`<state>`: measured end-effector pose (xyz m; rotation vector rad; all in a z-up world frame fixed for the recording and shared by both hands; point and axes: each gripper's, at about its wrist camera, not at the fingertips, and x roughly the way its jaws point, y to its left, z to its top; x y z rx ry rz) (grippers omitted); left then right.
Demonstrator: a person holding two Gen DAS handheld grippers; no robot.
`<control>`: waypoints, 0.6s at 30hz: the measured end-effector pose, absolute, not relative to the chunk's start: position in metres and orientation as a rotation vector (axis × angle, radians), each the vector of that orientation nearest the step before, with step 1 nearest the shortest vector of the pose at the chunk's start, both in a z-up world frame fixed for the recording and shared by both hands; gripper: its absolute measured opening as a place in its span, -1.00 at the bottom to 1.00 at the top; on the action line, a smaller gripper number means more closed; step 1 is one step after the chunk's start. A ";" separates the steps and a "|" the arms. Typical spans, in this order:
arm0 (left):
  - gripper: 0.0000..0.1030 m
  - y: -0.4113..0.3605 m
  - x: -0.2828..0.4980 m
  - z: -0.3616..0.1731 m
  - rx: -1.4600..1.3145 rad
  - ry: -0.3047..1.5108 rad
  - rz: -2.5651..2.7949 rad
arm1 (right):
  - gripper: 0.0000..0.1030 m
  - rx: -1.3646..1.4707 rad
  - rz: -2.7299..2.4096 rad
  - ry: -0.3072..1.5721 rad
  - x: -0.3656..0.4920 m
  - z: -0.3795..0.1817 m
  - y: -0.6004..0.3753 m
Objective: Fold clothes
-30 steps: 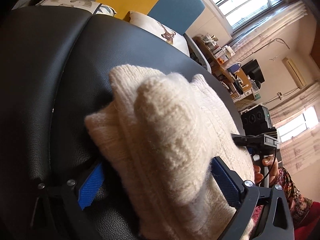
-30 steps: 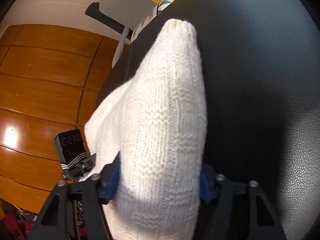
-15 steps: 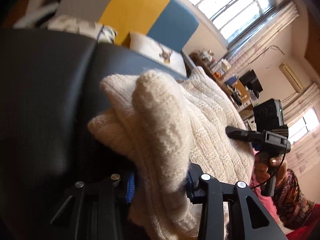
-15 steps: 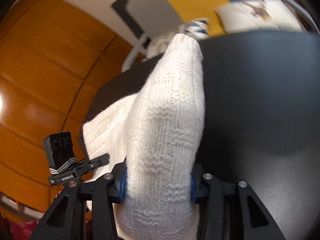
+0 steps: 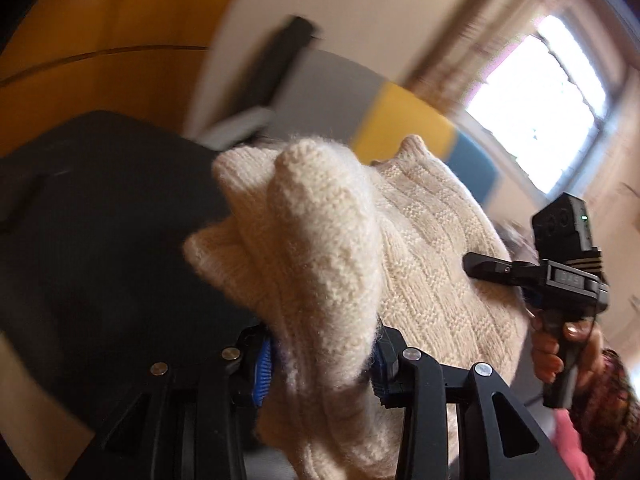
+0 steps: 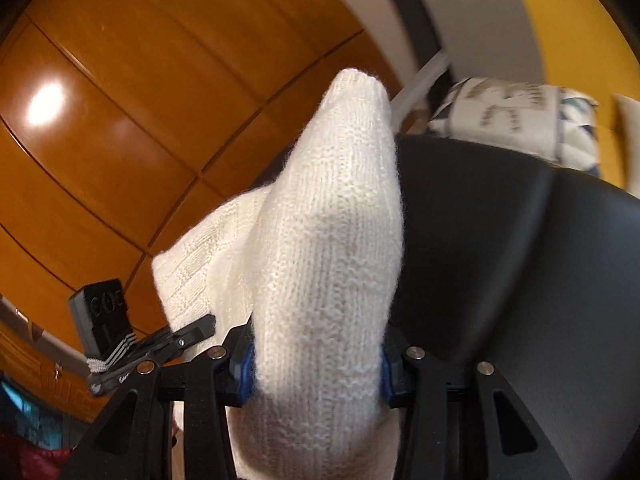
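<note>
Above the black leather seat (image 6: 500, 260), the left gripper (image 5: 320, 364) and the right gripper (image 6: 314, 364) each clamp a bunched fold of the cream knitted sweater (image 5: 432, 248), lifted off the seat

No lettering reads clearly: raised marks on the black handheld gripper body (image 5: 568, 278) and print on the white patterned cushion (image 6: 516, 116) stay blurred.

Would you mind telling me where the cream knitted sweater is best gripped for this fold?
Grip the sweater at its bunched edge, one corner per gripper, coming from the near side. The left gripper and right gripper are each shut on a thick gathered fold there; the flat middle offers nothing to pinch.
</note>
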<state>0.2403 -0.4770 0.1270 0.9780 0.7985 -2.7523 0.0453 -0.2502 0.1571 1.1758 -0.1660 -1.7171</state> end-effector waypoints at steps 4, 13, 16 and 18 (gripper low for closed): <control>-0.23 -0.518 0.240 0.093 0.959 0.825 -2.582 | -0.12 1.228 -1.660 -0.127 0.026 0.119 -0.317; -0.19 -0.582 0.240 0.021 1.013 0.950 -2.507 | -0.11 1.312 -1.580 -0.046 -0.003 0.043 -0.380; 0.00 -0.598 0.256 0.001 0.996 1.031 -2.535 | -0.09 1.336 -1.567 -0.075 -0.003 0.022 -0.377; 0.25 -0.606 0.259 -0.012 0.984 1.117 -2.534 | -0.07 1.335 -1.557 -0.105 -0.007 0.015 -0.375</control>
